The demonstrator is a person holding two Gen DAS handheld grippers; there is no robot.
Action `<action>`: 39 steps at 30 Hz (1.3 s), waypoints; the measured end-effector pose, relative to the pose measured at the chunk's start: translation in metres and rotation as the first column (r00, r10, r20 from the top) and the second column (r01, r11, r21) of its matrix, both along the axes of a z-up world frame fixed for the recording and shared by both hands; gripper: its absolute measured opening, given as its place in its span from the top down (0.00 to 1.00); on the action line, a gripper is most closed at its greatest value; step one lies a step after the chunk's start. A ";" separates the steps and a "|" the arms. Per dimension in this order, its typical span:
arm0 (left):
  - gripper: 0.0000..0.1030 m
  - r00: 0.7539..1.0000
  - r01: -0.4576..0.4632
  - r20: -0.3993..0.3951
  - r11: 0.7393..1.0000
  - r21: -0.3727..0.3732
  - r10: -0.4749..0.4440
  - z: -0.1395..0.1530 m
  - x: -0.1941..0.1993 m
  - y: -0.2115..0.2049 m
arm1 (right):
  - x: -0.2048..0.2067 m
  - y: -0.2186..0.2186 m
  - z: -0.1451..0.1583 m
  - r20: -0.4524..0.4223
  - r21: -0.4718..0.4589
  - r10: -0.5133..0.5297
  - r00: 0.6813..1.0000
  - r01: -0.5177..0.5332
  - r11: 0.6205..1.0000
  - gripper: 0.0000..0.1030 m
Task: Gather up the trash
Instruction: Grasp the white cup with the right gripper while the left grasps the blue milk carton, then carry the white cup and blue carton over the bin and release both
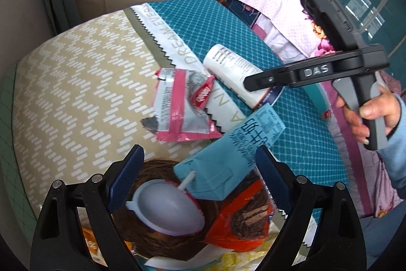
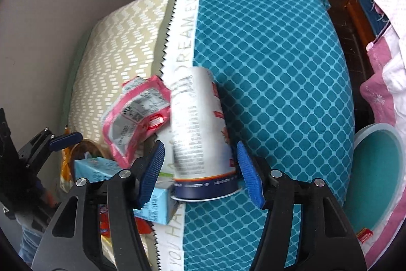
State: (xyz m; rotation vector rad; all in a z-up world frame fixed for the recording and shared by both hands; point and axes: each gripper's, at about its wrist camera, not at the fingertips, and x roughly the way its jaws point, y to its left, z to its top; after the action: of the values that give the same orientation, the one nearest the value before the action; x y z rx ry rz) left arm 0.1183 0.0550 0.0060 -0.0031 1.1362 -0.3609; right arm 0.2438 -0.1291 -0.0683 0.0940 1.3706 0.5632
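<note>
A white paper cup (image 2: 200, 134) with a dark blue rim lies on its side on the bed. My right gripper (image 2: 199, 169) straddles its rim end, with a narrow gap at each pad, so it is open. The cup (image 1: 236, 73) also shows in the left wrist view, under the right tool's black finger (image 1: 266, 79). My left gripper (image 1: 198, 169) is wide open over a light blue drink carton (image 1: 228, 151) with a white straw. The carton rests on a brown round thing with a white lid (image 1: 165, 207) and an orange wrapper (image 1: 243, 220). A pink and silver wrapper (image 1: 177, 106) lies flat beside the cup.
The bed has a teal diamond cover (image 2: 266, 68) and a beige chevron part (image 1: 76, 80). A teal basin (image 2: 375, 169) stands off the bed's right side. Floral bedding (image 1: 274, 4) is piled behind. A person's hand (image 1: 368, 113) holds the right tool.
</note>
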 end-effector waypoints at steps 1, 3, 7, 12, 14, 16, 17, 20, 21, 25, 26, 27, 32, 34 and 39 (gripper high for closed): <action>0.25 1.000 0.007 0.006 1.000 -0.001 -0.007 0.000 -0.001 -0.003 | 0.000 -0.001 -0.001 -0.001 0.011 -0.005 1.000 0.005 1.000 0.53; 0.40 1.000 0.028 0.000 1.000 -0.014 -0.028 0.001 -0.003 -0.013 | -0.003 -0.012 0.000 0.008 0.006 -0.032 0.999 0.032 0.999 0.53; 0.46 0.998 0.063 -0.006 0.998 -0.007 -0.063 0.003 -0.005 -0.032 | -0.012 -0.043 -0.001 -0.006 0.013 -0.091 0.996 0.091 0.996 0.53; 0.50 0.990 0.132 -0.055 0.991 0.029 -0.131 -0.006 -0.011 -0.067 | -0.034 -0.082 -0.004 -0.031 0.033 -0.141 0.990 0.142 0.989 0.53; 0.50 0.986 0.156 -0.070 0.987 0.040 -0.153 -0.010 -0.013 -0.080 | -0.042 -0.095 -0.005 -0.038 0.041 -0.156 0.987 0.157 0.987 0.53; 0.50 0.980 0.180 -0.088 0.983 0.046 -0.176 -0.013 -0.015 -0.093 | -0.056 -0.111 -0.006 -0.049 0.053 -0.171 0.984 0.173 0.983 0.53; 0.50 0.978 0.189 -0.095 0.980 0.053 -0.184 -0.015 -0.016 -0.099 | -0.060 -0.116 -0.007 -0.054 0.059 -0.175 0.983 0.178 0.982 0.53; 0.48 0.973 0.216 -0.108 0.972 0.094 -0.206 -0.021 -0.016 -0.116 | -0.075 -0.133 -0.012 -0.071 0.077 -0.186 0.980 0.191 0.979 0.53; 0.47 0.971 0.223 -0.113 0.969 0.106 -0.212 -0.022 -0.016 -0.122 | -0.082 -0.140 -0.013 -0.078 0.084 -0.190 0.979 0.197 0.977 0.53; 0.38 0.968 0.236 -0.123 0.957 0.166 -0.217 -0.029 -0.011 -0.139 | -0.095 -0.152 -0.015 -0.086 0.100 -0.195 0.977 0.203 0.974 0.53; 0.38 0.967 0.238 -0.134 0.953 0.185 -0.216 -0.035 -0.009 -0.141 | -0.098 -0.153 -0.014 -0.083 0.102 -0.195 0.977 0.203 0.974 0.53; 0.37 0.967 0.239 -0.140 0.951 0.194 -0.215 -0.038 -0.009 -0.142 | -0.099 -0.153 -0.014 -0.075 0.100 -0.192 0.979 0.199 0.975 0.53; 0.37 0.970 0.214 -0.163 0.949 0.233 -0.179 -0.054 0.004 -0.141 | -0.099 -0.147 -0.013 -0.042 0.091 -0.174 0.984 0.177 0.980 0.53; 0.43 0.972 0.200 -0.168 0.948 0.246 -0.162 -0.058 0.009 -0.138 | -0.097 -0.142 -0.015 -0.031 0.085 -0.164 0.986 0.166 0.982 0.53; 0.59 0.984 0.135 -0.143 0.964 0.229 -0.104 -0.048 0.016 -0.128 | -0.091 -0.136 -0.021 -0.028 0.085 -0.164 0.986 0.166 0.983 0.51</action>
State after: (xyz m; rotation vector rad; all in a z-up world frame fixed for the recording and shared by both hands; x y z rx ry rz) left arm 0.1348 -0.0731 -0.0419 0.2571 1.3070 -0.3333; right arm 0.1526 -0.2655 -0.0891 0.2822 1.3443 0.4832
